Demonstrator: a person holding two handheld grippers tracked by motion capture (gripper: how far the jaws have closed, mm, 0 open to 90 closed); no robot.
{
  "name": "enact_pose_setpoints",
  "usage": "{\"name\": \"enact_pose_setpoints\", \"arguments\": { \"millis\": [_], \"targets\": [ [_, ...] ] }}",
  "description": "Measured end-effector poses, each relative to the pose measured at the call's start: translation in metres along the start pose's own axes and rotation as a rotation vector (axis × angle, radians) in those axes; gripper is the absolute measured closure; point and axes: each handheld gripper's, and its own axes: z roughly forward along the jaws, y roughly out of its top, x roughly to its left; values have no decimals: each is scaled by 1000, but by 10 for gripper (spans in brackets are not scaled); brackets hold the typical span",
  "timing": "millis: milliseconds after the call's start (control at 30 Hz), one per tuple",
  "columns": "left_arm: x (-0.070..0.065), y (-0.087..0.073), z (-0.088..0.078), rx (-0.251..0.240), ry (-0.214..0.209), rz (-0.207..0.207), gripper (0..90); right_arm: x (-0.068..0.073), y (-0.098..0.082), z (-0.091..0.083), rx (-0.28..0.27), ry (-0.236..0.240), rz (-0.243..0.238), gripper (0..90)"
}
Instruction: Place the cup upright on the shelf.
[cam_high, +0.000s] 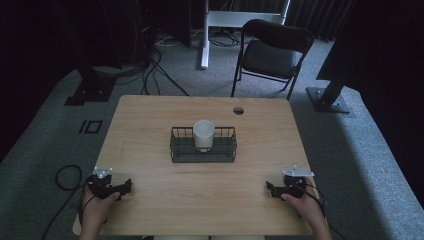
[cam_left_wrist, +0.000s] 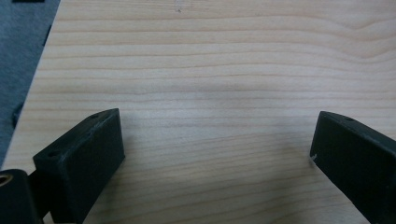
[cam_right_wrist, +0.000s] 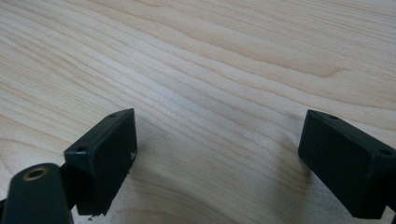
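High view: white cylindrical cup (cam_high: 204, 135) upright inside black wire basket (cam_high: 202, 153), centre of pale wooden tabletop (cam_high: 200, 195). Left tool (cam_high: 123, 187) and right tool (cam_high: 270, 189) near front corners, well apart from basket, jaws wide, nothing between.

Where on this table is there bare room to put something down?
Nearly all of the wooden table is bare: the wide strip between the wire basket and the near edge, between the left gripper and right gripper, plus both sides of the basket. Only the middle is taken, where the white cup stands in the basket.
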Motion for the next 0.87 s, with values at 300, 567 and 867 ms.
{"name": "enact_pose_setpoints", "arguments": {
  "millis": [300,567,867],
  "targets": [
    [-2,0,2,-16,7,-10,18,0,0,0,0,0,0,112],
    [-12,1,4,-20,87,-99,19,0,0,0,0,0,0,111],
    [-12,2,4,-19,95,-106,19,0,0,0,0,0,0,111]
  ]
}}
